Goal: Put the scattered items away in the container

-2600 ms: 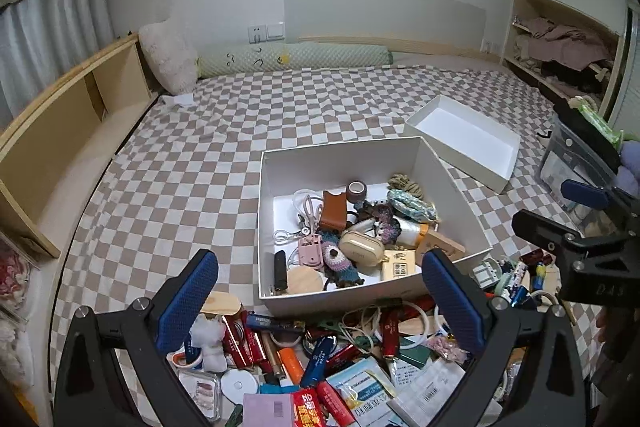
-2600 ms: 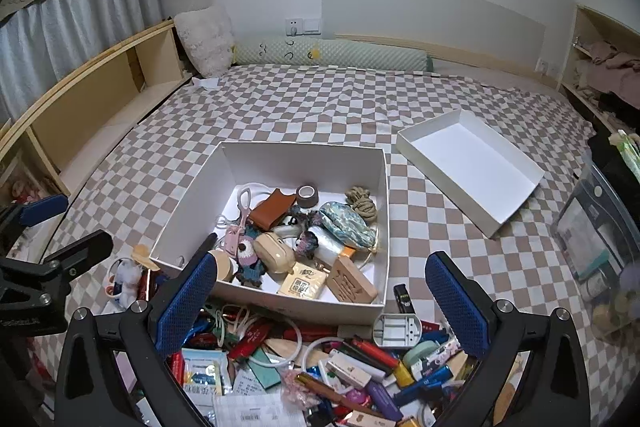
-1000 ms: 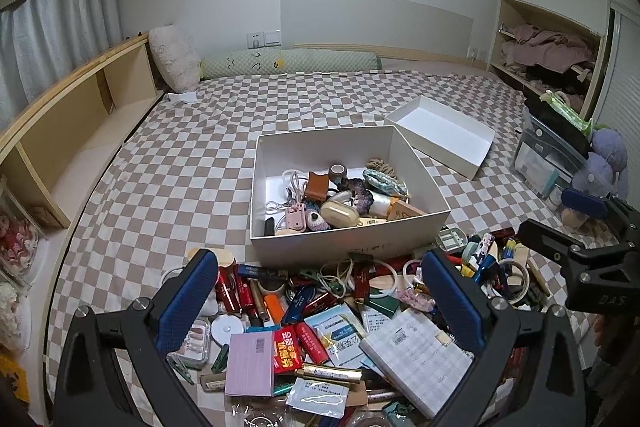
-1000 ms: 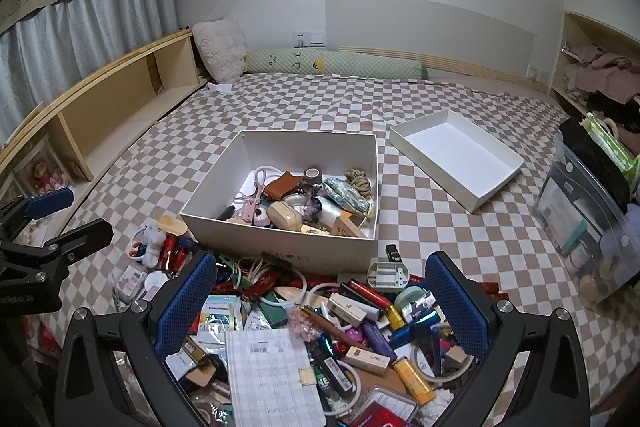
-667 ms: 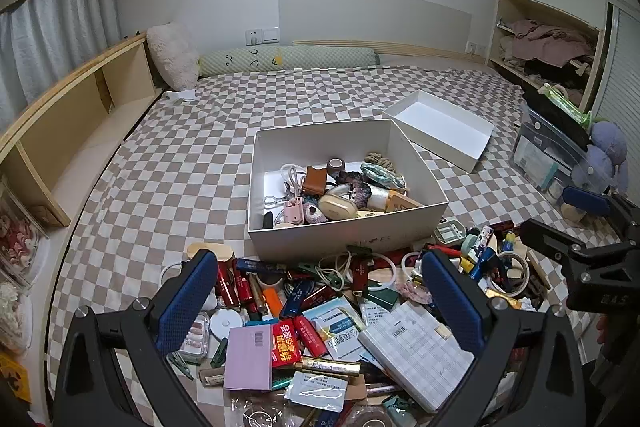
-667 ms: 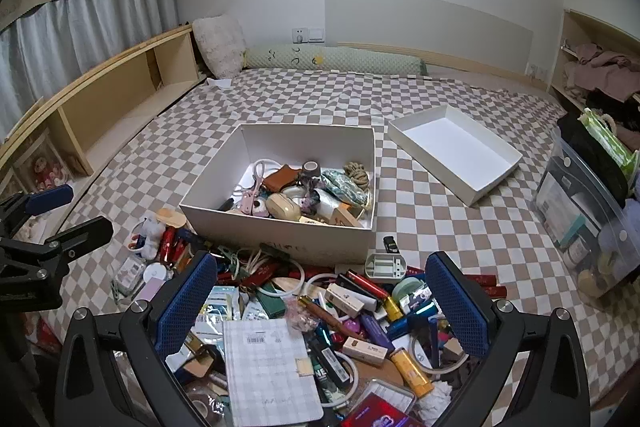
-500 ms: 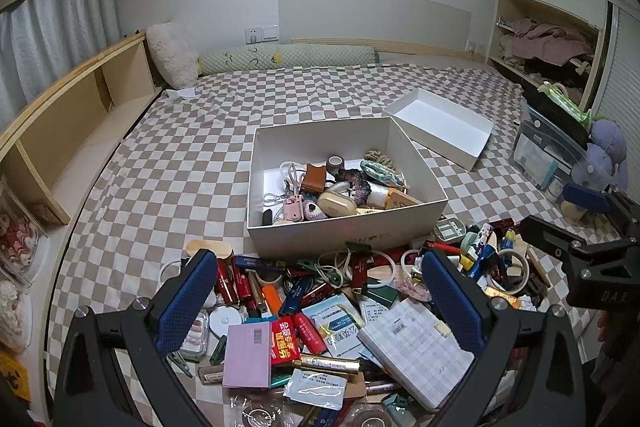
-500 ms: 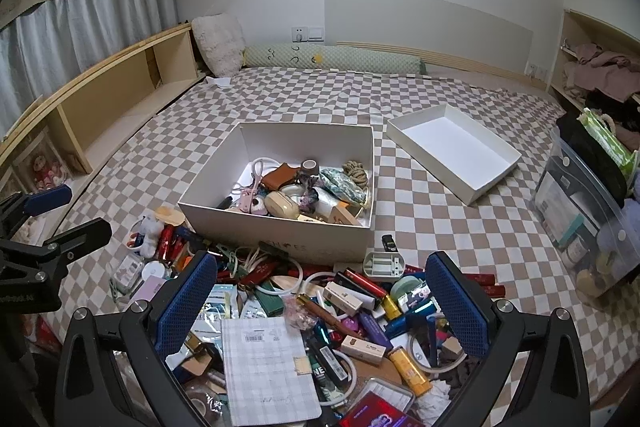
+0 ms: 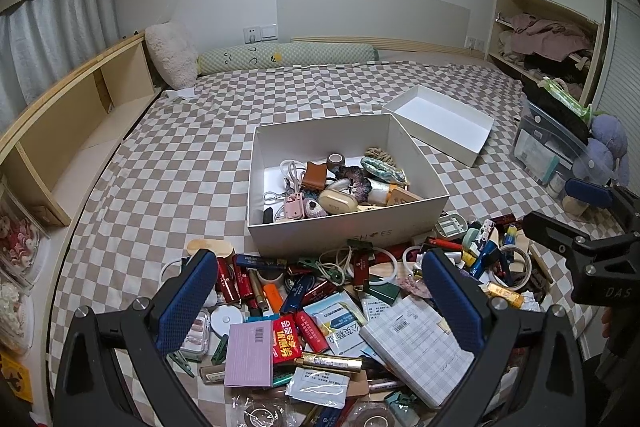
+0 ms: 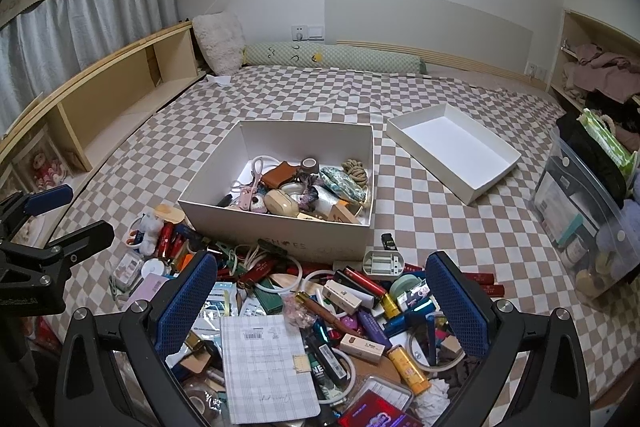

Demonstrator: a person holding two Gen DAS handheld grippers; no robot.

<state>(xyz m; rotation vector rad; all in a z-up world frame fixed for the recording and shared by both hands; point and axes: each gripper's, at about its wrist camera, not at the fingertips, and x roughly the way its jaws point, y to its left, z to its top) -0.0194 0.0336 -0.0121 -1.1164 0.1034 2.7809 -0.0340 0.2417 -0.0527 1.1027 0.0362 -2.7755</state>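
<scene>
A white shoe box [image 9: 352, 235] [image 10: 276, 231] sits on the checkered bed and holds several small items. In front of it lies a heap of scattered items: a gridded notebook [image 9: 416, 345] [image 10: 266, 367], a pink pad [image 9: 248, 353], red tubes, pens, rings. My left gripper [image 9: 320, 299] is open and empty above the heap. My right gripper [image 10: 322, 301] is open and empty above the heap's right part. Each gripper shows at the edge of the other's view.
The white box lid [image 9: 440, 125] [image 10: 452, 151] lies behind the box to the right. A clear plastic bin [image 10: 580, 203] stands at the bed's right edge. A wooden shelf [image 9: 60, 131] runs along the left. Pillows lie at the far end.
Both grippers have pulled back and up from the box, so the heap in front of it fills more of each view. Both stay open and empty.
</scene>
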